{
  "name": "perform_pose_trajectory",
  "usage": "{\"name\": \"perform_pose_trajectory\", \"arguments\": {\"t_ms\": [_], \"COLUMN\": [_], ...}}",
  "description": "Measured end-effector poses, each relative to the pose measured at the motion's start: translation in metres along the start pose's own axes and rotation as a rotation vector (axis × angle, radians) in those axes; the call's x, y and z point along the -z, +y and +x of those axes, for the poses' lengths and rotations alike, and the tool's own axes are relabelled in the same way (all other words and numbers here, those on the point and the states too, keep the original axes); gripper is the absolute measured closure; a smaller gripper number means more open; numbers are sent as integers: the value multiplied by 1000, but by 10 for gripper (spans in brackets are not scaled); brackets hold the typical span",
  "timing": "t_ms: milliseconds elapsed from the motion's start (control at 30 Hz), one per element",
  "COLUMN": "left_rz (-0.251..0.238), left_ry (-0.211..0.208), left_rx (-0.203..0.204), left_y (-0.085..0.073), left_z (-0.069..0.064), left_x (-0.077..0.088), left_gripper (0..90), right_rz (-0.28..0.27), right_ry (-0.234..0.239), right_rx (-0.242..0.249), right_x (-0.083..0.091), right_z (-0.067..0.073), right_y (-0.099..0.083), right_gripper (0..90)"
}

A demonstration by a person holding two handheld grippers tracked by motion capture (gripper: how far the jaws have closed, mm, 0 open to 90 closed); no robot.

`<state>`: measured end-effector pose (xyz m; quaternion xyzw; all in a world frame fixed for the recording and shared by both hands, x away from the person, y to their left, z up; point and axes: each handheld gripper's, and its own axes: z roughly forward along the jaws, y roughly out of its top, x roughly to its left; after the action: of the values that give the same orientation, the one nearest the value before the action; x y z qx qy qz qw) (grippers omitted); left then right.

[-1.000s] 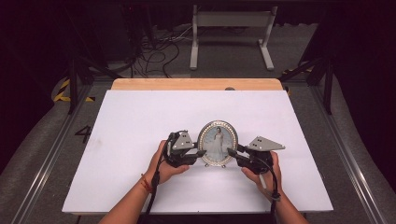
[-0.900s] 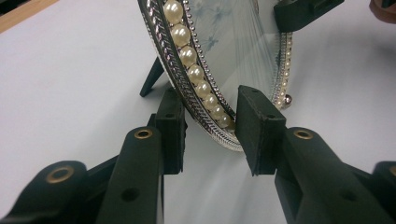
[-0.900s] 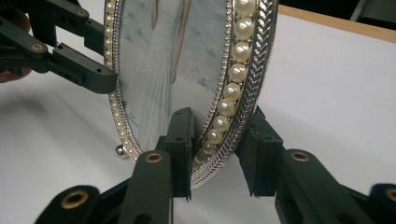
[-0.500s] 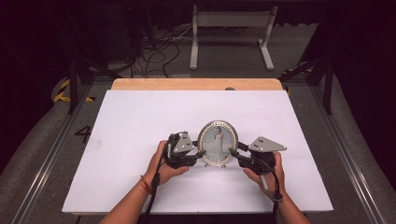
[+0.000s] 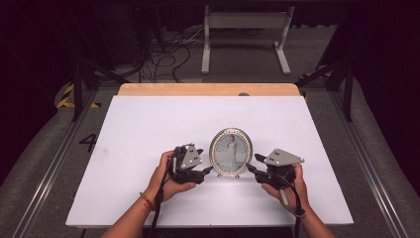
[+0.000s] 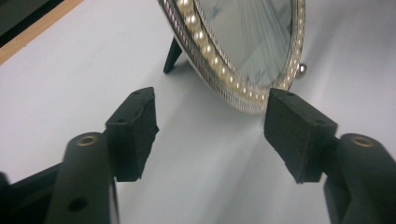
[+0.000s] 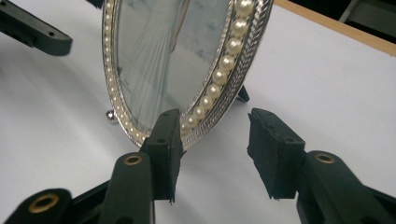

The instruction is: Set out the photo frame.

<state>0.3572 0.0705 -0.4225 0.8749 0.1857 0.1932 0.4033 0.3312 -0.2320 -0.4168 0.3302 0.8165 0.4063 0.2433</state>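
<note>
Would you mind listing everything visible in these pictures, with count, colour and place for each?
oval picture frame: one, silver with a pearl-beaded rim, standing upright on the sheet between the two grippers, holding a photo of a figure in a white dress.
white sheet: one, white, covering the table top.
wooden table edge: one, light wood, along the sheet's far side.
metal stand: one, grey, on the floor beyond the table.
cables: several, dark, on the floor at far left.
left hand-held gripper: one, black with a grey plate, left of the frame, jaws just opened, off the rim.
right hand-held gripper: one, black with a grey plate, right of the frame, jaws just opened around the rim.
</note>
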Motion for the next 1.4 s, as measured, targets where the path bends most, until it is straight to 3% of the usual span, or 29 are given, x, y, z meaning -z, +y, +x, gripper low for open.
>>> {"name": "perform_pose_trajectory", "arguments": {"t_ms": [200,433,667,767,1033,1300,1400], "left_rz": [36,25,13,1,4,-32,-42], "left_ry": [-2,-2,-7,-8,17,46,59], "left_rx": [-16,21,32,61,102,158,198], "left_y": [-18,-39,-54,-62,-87,-111,-120], "left_z": [-4,1,0,2,5,9,15], "left_x": [14,33,46,54,73,90,94], "left_gripper": [281,220,155,140,118,99,99], "right_rz": [24,35,32,49,29,-4,2], "right_ry": [-6,-11,-21,-46,-38,-45,-54], "right_rx": [36,89,62,61,47,32,40], "right_x": [5,12,17,18,24,31,32], "right_z": [2,6,2,1,-1,-3,-2], "right_y": [-5,-13,-21,-27,-39,-55,-62], "right_gripper": [503,384,259,198,175,148,148]}}
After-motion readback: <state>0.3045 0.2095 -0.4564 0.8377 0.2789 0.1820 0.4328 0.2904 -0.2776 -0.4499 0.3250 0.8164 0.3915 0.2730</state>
